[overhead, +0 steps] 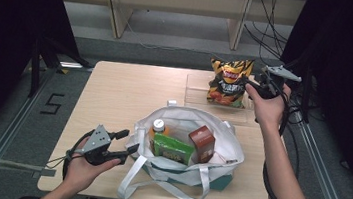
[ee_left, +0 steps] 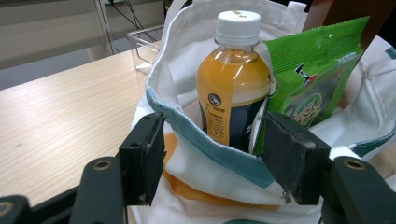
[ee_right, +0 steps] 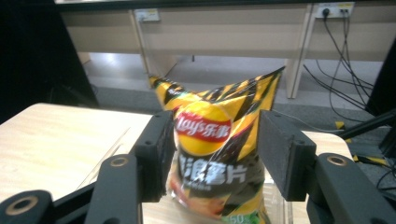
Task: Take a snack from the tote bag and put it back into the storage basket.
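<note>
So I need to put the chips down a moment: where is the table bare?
Bare wood lies left of the clear tray, beyond the tote bag, and at the table's left edge. The bag and left gripper crowd the near side.

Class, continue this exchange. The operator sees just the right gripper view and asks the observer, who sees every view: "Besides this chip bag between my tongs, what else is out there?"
Observer: A white tote bag stands open, nearer the person than your chip bag.
Operator: Is anything inside it?
Observer: Yes, an orange drink bottle, a green packet and a red-brown box.
Operator: Where are the other tongs?
Observer: The left tongs straddle the tote's rim beside the bottle, with the jaws apart.
</note>
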The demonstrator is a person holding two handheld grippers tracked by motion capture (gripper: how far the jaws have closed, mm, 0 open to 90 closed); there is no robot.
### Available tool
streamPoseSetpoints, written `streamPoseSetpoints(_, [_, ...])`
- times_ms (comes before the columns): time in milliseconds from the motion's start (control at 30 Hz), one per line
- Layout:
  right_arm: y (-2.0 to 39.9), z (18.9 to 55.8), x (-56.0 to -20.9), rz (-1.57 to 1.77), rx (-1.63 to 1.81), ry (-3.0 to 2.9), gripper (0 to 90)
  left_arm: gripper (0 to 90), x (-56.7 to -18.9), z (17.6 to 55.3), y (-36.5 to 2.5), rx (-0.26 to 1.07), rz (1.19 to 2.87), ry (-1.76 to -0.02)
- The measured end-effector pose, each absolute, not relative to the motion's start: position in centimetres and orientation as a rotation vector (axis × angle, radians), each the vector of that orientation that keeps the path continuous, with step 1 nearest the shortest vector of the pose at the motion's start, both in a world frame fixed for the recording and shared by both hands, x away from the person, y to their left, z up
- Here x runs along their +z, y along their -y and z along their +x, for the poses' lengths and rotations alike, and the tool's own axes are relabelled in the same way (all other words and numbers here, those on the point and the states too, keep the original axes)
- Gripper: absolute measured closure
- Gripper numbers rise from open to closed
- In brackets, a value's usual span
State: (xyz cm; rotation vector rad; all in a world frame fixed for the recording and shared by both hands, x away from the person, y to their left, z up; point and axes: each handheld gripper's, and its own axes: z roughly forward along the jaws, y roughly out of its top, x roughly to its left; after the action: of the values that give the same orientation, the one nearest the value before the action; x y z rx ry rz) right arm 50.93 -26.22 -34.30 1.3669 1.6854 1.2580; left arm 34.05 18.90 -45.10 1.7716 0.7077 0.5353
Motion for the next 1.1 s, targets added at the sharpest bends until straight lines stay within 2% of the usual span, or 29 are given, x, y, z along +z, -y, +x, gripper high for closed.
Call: streamPoseSetpoints(1100, [23.1, 41.3, -35.4, 1.195, 1.38, -1.858, 48.6, 38.4, -45.1, 34.0, -18.8, 0.53, 1.764, -0.714])
